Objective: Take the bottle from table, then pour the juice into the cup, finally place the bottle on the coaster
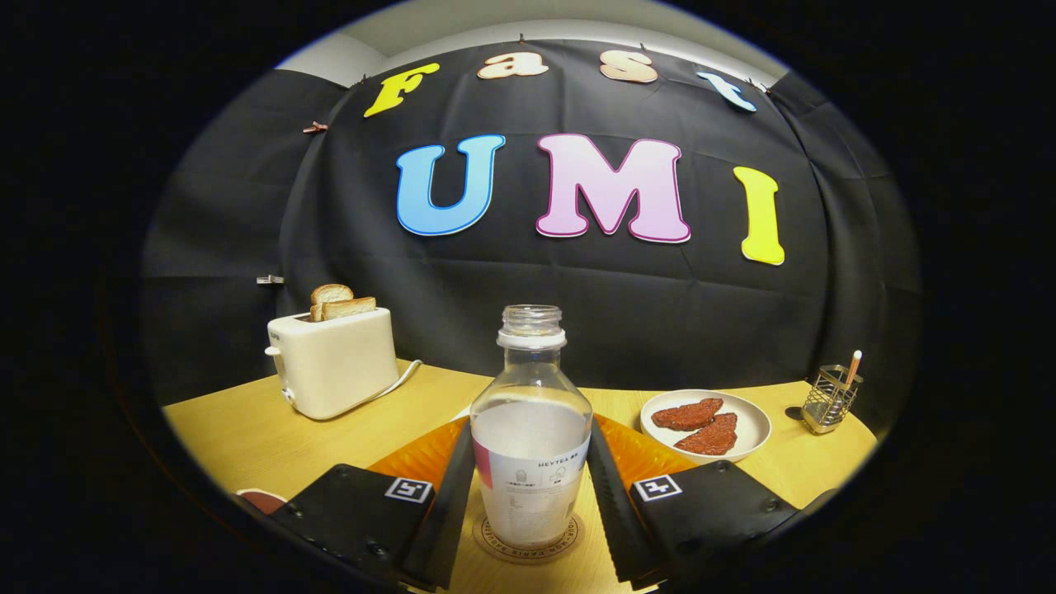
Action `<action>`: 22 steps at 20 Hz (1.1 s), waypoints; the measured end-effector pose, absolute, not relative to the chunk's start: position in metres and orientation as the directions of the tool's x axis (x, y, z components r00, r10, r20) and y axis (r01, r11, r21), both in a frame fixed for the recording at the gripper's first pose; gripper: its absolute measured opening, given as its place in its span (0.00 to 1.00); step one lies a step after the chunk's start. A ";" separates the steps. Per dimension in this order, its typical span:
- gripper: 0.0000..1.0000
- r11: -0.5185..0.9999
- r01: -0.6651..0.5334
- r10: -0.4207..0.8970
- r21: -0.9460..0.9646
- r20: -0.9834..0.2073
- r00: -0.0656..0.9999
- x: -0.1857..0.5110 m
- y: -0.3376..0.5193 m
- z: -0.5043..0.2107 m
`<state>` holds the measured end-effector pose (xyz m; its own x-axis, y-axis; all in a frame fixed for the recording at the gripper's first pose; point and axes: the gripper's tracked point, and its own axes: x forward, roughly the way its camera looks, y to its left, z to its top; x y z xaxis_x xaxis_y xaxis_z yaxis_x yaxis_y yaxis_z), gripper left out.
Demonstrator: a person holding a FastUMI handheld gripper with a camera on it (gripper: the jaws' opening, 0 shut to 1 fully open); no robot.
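Note:
A clear, uncapped bottle (pixel 530 462) with a white label and a pale milky drink filling its lower half stands upright on a round brown coaster (pixel 528 554) on the wooden table (pixel 247 429). My gripper (pixel 530 429) has a finger on each side of the bottle's body, and both press against its sides. A reddish round thing with a pale rim (pixel 262 498), possibly the cup, peeks out beside the left finger's base, mostly hidden.
A cream toaster (pixel 334 363) holding two bread slices stands at the back left, its cord trailing right. A white plate (pixel 755 421) with two reddish-brown pieces lies to the right, with a wire holder (pixel 832 401) beyond it. An orange mat (pixel 412 454) lies behind the fingers.

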<state>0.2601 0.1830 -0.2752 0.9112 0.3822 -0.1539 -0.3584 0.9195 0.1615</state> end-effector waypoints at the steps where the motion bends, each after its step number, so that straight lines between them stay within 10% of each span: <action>1: 0.73 0.920 -0.358 0.382 0.159 -0.158 0.910 0.260 0.184 -0.278; 22: 1.00 0.916 -0.360 0.393 0.175 -0.213 0.895 0.236 0.165 -0.290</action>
